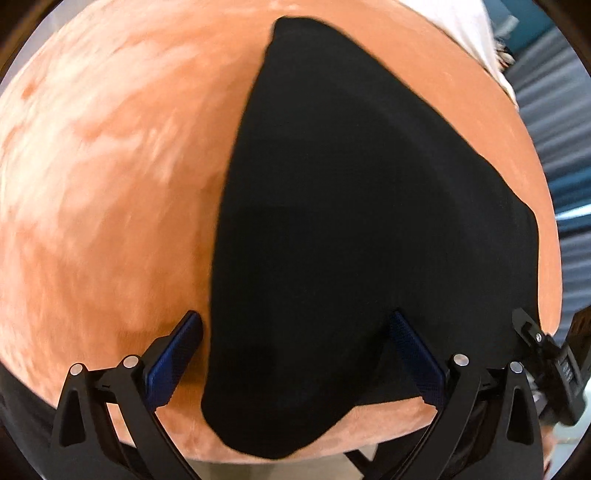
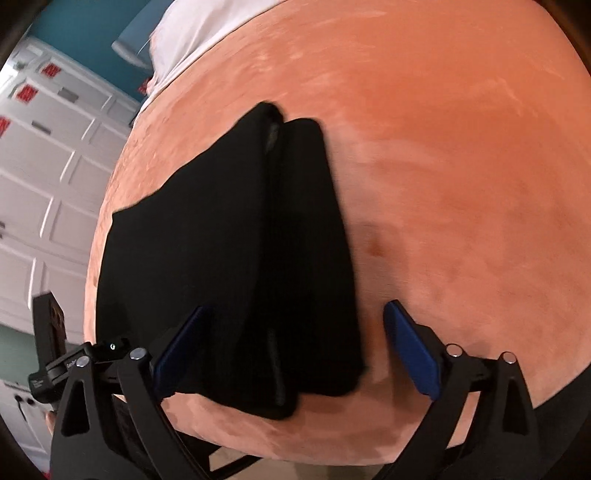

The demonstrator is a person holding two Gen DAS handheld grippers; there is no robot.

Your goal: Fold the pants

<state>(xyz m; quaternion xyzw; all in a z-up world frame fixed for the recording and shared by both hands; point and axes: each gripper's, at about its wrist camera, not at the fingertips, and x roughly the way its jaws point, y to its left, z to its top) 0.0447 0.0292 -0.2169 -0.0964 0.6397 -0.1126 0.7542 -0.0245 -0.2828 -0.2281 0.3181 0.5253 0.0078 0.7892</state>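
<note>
Pants (image 1: 351,240), black, lie on an orange plush bed cover (image 1: 110,184) whose nap shows lighter brushed patches. A white sheet (image 2: 184,33) shows at the far edge of the cover, with a teal wall (image 2: 92,29) behind it. In the right wrist view, white panelled doors (image 2: 48,177) bearing small red marks stand to the left of the bed. In the left wrist view, a grey striped surface (image 1: 561,147) lies to the right of the bed; what it is cannot be told.

The garment is laid lengthwise from the near edge of the bed toward the far side, narrowing with distance. In the right wrist view the pants (image 2: 240,277) appear as two stacked layers, with a lengthwise seam or fold running between them and two rounded ends at the far tip. The near end is thick and rounded and sits close to the near edge of the cover. The fabric is smooth, matte and free of obvious wrinkles.

The left claw (image 1: 295,354) stands wide, its blue pads on either side of the near end of the pants, gripping nothing. The right claw (image 2: 295,350) is likewise spread wide, straddling the near end of the garment without closing on it. Part of the other handheld device shows at the side margin of each view.
</note>
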